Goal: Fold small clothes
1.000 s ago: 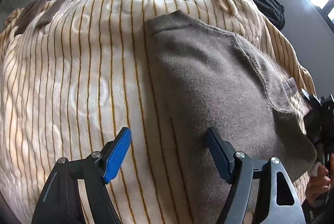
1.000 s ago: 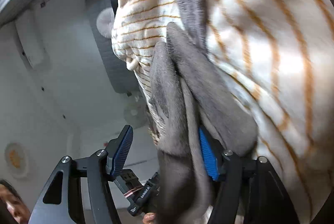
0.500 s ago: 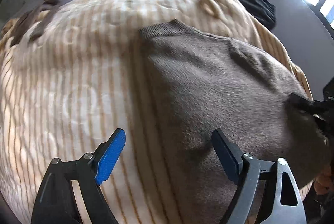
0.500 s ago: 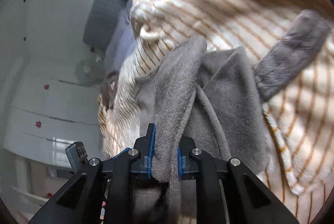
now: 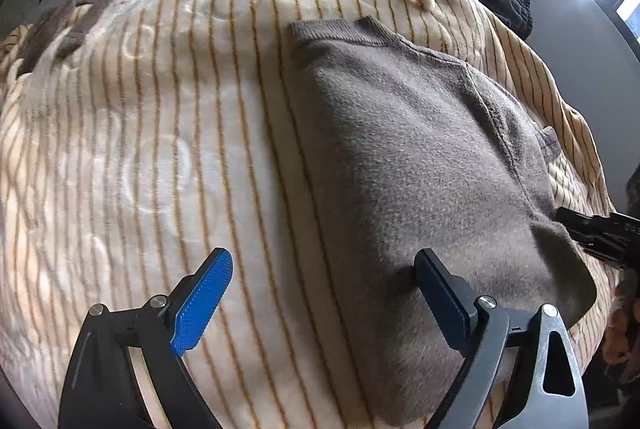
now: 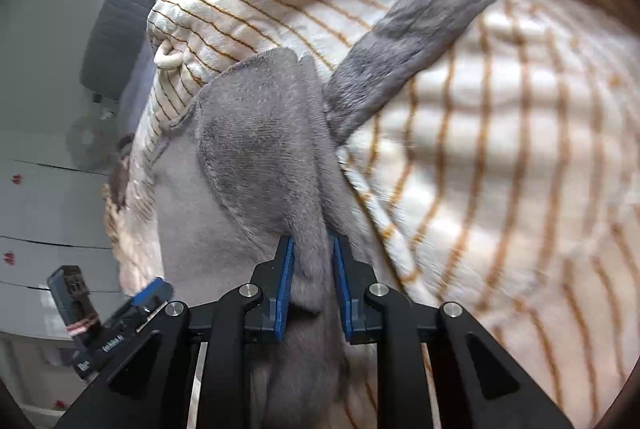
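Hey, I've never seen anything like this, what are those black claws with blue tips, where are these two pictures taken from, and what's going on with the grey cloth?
They are two hand-held grippers, one in each of a person's hands, each with a fisheye camera looking along its fingers. Both views look down on a cream plush blanket with thin orange stripes, where a small grey-brown fleece garment lies. In the left view, the left gripper hovers wide open and opening further, one finger above the garment's edge, holding nothing. In the right view, the right gripper has a bunched fold of that garment between its blue pads, though its jaws are easing apart.
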`<state>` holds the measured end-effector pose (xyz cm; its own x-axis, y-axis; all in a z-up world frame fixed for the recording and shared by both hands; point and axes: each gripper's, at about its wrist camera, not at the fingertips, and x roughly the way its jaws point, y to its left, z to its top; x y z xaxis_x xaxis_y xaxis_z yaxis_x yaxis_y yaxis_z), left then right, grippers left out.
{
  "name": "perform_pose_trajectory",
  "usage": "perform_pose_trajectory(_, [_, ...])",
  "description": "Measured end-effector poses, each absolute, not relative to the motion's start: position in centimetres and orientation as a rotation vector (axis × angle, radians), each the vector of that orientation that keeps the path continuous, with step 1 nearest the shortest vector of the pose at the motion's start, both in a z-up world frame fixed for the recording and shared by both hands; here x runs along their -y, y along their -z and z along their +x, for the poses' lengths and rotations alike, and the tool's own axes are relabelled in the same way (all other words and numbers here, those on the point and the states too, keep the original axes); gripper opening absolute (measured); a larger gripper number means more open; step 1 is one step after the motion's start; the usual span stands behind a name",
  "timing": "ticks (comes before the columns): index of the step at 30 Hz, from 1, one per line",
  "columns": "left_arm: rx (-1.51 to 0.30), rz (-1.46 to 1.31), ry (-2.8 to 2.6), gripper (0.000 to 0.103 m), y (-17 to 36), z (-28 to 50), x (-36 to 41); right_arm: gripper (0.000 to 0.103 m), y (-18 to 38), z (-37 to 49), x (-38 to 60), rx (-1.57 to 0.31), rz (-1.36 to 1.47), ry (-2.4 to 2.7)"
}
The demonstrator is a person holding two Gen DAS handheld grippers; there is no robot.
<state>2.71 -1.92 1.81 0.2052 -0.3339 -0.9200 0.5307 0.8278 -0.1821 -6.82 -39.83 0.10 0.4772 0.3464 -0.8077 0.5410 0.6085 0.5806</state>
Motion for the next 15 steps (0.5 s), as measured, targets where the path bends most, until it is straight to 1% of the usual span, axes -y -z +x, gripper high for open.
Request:
perform_pose_trajectory(1, [-1.230,0.184,0.615,0.093,-1.9,2.6,1.7,0.028,-0.7,-7.4,39.9,-1.108,0.952,0.154])
perform_pose_trajectory(2, [-1.241,0.173,0.629,0.093,-1.9,2.4,1.4,0.037,-1.5,-8.0,39.8,-1.088,0.955,0.152])
perform_pose_trajectory(3, [-1.252,0.163,0.641,0.093,-1.9,2.2,1.3,0.055,-1.9,-8.1,39.4,-1.073,0.958,0.148])
perform_pose_trajectory(4, [-1.264,0.153,0.658,0.093,-1.9,1.8,1.0,0.062,-2.6,-8.7,38.9,-1.049,0.961,0.133])
perform_pose_trajectory(8, [-1.291,0.174,0.699,0.093,-1.2,-0.2,1.2,0.063,-4.3,-9.7,36.2,-1.038,0.914,0.031])
perform_pose_trajectory(10, [-1.316,0.227,0.689,0.093,0.0,-1.3,1.6,0.059,-4.1,-9.4,34.9,-1.086,0.878,0.007])
perform_pose_trajectory(11, [-1.319,0.255,0.679,0.093,0.5,-1.7,1.8,0.049,-4.0,-9.2,34.2,-1.113,0.848,0.004])
perform_pose_trajectory(12, [-1.311,0.302,0.672,0.093,1.2,-2.5,1.8,0.026,-3.6,-9.0,33.7,-1.147,0.803,0.012])
perform_pose_trajectory(13, [-1.298,0.321,0.676,0.093,1.5,-2.9,1.7,0.015,-3.2,-9.0,33.1,-1.191,0.738,0.037])
perform_pose_trajectory(14, [-1.281,0.333,0.683,0.094,1.7,-3.3,1.6,0.010,-2.8,-9.6,33.2,-1.211,0.707,0.057])
perform_pose_trajectory(15, [-1.259,0.338,0.688,0.097,1.8,-3.7,1.3,0.010,-2.3,-9.8,33.1,-1.234,0.670,0.085])
